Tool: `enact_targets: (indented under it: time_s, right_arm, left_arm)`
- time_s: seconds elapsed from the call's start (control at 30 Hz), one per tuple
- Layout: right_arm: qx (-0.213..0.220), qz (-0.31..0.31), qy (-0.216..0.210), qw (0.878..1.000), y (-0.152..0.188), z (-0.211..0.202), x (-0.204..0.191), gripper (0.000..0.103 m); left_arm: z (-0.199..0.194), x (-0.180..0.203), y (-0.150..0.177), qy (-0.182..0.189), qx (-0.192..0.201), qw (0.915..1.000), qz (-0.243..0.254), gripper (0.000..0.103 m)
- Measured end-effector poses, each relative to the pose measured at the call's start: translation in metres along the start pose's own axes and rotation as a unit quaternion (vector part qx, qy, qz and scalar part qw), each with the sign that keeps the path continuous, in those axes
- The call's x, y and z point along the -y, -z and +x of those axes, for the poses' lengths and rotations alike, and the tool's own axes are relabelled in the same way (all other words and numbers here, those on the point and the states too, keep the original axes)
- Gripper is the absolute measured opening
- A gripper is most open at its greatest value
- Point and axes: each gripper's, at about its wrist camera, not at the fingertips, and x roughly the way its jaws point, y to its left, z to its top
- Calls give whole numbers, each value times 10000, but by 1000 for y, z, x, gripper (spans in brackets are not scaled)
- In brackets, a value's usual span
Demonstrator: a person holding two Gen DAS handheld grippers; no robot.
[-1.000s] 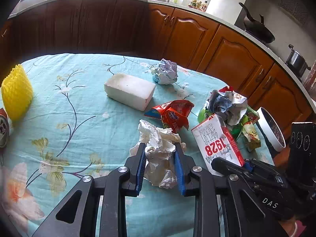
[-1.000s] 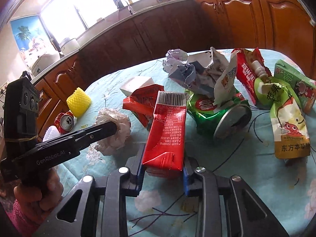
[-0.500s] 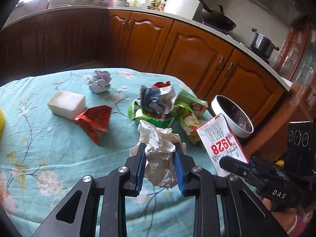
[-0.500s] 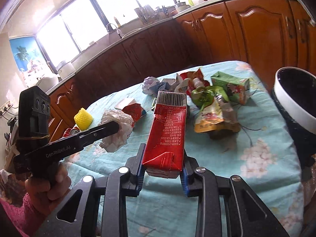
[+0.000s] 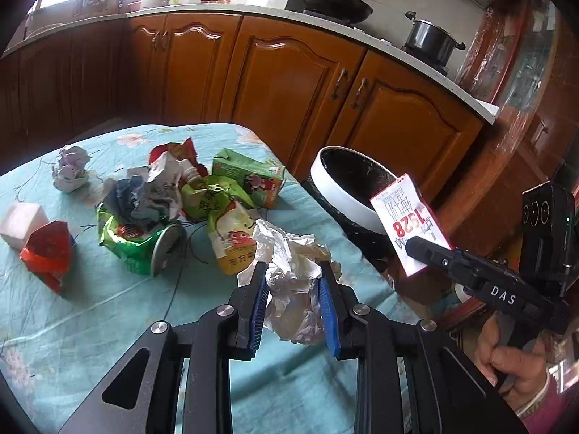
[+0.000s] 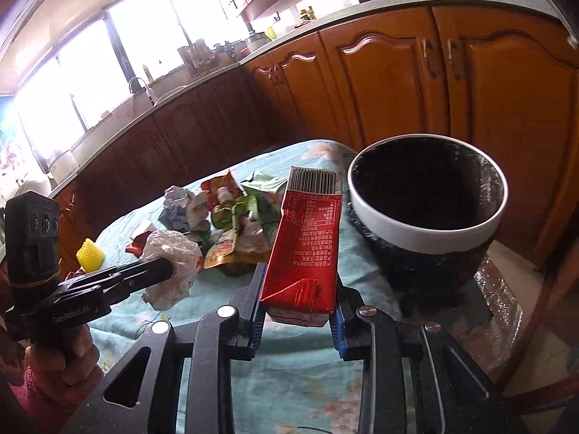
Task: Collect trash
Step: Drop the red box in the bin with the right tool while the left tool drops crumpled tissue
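My left gripper is shut on a crumpled white paper ball and holds it above the table's right part; it also shows in the right wrist view. My right gripper is shut on a red milk carton, held just left of the trash bin, a black-lined bin with a white rim. In the left wrist view the carton hangs in front of the bin, which stands just past the table's right edge.
On the teal flowered tablecloth lie a crushed green can, green juice pouches, a green carton, crumpled papers, a red wrapper, a white block and yellow foam. Wooden cabinets stand behind.
Both grippers have swung right toward the bin with their loads. The bin is now much closer and larger in both views. The grips are unchanged.
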Motion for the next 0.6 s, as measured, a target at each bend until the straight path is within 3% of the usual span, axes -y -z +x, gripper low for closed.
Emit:
enact_targets:
  time_s: [0.23,0.6]
  right_arm:
    - [149,202,391,9989,-16,-10,40,30]
    - [44,276,625,9977,-30,1,71,30]
  left_arm:
    - [35,18,-18,127,-117,9995,250,26]
    - [80,48,-51,230,-176,9982,534,26]
